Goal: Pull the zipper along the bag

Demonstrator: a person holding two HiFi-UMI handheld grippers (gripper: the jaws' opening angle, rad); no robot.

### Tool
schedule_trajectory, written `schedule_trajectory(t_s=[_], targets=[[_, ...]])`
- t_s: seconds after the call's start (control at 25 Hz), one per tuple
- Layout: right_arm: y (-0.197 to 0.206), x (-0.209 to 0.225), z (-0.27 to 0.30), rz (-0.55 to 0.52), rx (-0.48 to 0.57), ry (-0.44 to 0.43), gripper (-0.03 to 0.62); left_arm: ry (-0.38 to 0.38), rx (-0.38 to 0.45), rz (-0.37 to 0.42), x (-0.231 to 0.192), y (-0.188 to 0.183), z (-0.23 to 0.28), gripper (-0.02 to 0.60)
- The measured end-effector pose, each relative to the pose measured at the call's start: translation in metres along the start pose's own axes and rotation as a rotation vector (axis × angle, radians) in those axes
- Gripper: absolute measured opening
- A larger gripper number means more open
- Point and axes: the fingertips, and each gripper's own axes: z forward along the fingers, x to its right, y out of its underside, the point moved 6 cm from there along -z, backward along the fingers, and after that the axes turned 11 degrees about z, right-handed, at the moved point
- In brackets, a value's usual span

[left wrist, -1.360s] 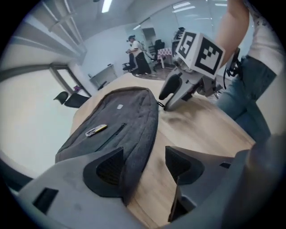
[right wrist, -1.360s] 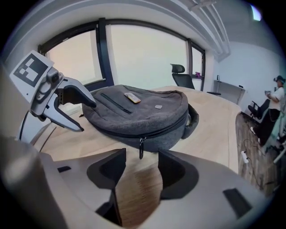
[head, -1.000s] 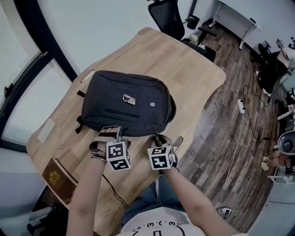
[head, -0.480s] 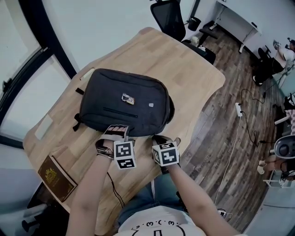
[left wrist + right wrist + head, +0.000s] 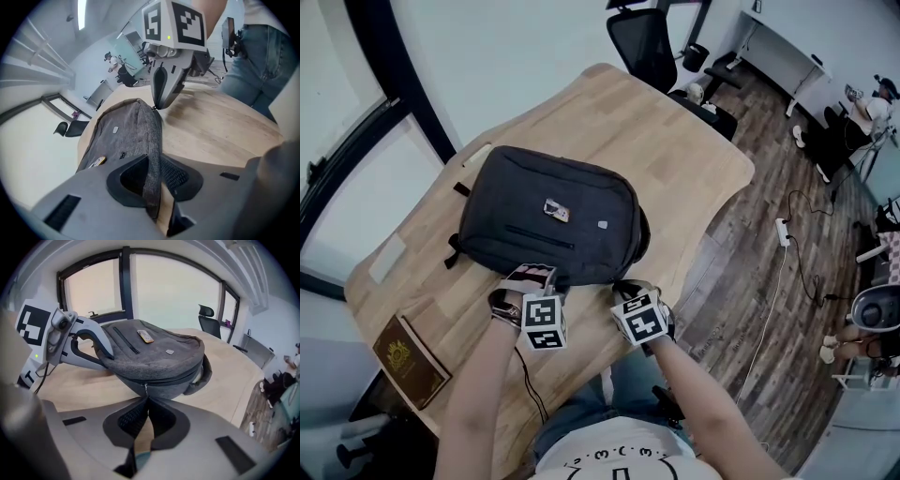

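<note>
A dark grey backpack (image 5: 548,220) lies flat on the wooden table (image 5: 675,159). My left gripper (image 5: 531,276) is at its near edge. In the left gripper view its jaws are closing, and a fold of the bag's fabric (image 5: 151,164) sits between the pads (image 5: 176,176). My right gripper (image 5: 624,287) is at the bag's near right corner. It is shut on the thin zipper pull (image 5: 146,391), which runs from the bag (image 5: 154,357) into the closed jaws. The right gripper (image 5: 157,96) also shows in the left gripper view, pinching at the bag's seam.
A brown booklet (image 5: 403,361) lies at the table's near left corner, and a pale slip (image 5: 386,258) lies at its left edge. A thin cable (image 5: 530,394) trails off the near edge. An office chair (image 5: 645,37) stands at the far end. A power strip (image 5: 784,232) lies on the floor to the right.
Both grippers stay at the bag's near edge. The left one has shifted slightly along it and its jaws look narrower. The right gripper holds its place at the corner.
</note>
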Motion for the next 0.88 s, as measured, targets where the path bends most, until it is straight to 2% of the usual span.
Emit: schedule_trajectory(t_s=[0.28, 0.4, 0.64, 0.88], targets=[[-0.003, 0.030, -0.008, -0.073, -0.032, 0.020, 0.057, 0.009, 0.007, -0.021, 0.008, 0.003, -0.006, 0.078], [-0.009, 0.047, -0.011, -0.078, -0.038, 0.049, 0.057, 0.004, 0.000, 0.001, 0.009, 0.004, -0.008, 0.075], [-0.031, 0.083, 0.001, -0.170, -0.079, 0.121, 0.063, 0.006, -0.012, 0.047, 0.014, 0.004, -0.011, 0.072], [-0.060, 0.116, 0.023, -0.199, -0.099, 0.148, 0.069, 0.007, -0.011, 0.089, 0.016, -0.004, -0.010, 0.066]])
